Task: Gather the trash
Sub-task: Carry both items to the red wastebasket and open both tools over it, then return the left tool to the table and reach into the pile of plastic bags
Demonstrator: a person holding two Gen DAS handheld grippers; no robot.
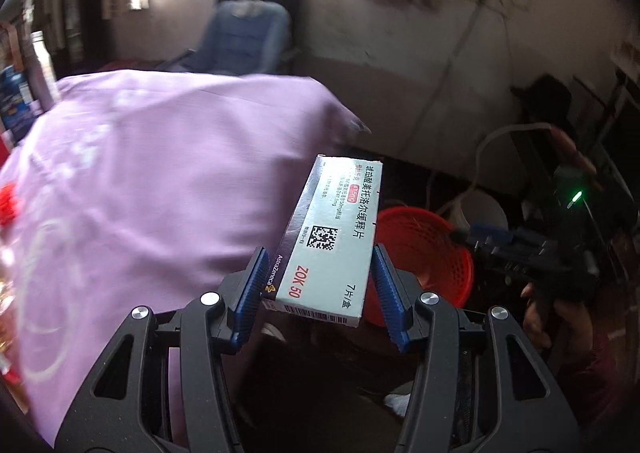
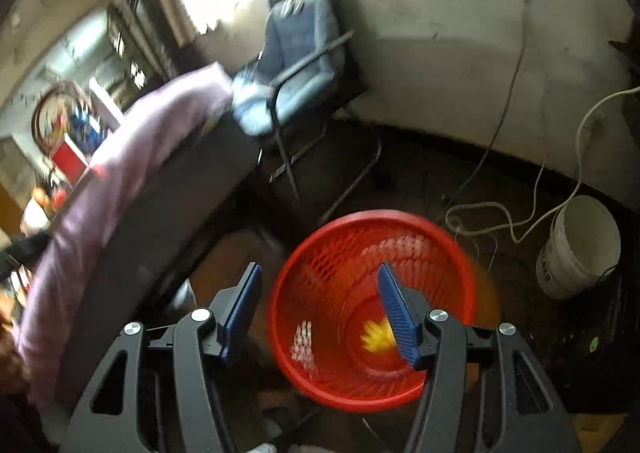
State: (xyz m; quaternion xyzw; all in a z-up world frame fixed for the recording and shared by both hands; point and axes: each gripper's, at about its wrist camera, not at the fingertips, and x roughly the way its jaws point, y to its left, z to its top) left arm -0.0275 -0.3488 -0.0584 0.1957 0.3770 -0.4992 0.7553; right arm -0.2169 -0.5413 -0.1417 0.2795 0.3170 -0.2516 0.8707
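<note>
My left gripper (image 1: 318,259) is shut on a white medicine box (image 1: 332,239) printed "ZOK 50", held in the air past the table's edge. Behind it stands a red mesh trash basket (image 1: 434,249) on the floor. My right gripper (image 2: 318,279) is open and empty, hovering above the same red basket (image 2: 340,285). A yellow scrap (image 2: 376,337) lies at the basket's bottom. The right gripper also shows in the left wrist view (image 1: 532,253), held by a hand.
A table with a pink cloth (image 1: 160,173) fills the left; it also shows in the right wrist view (image 2: 120,173). A blue chair (image 2: 300,53) stands by the wall. A white bucket (image 2: 580,245) and loose cables (image 2: 520,213) lie on the floor at the right.
</note>
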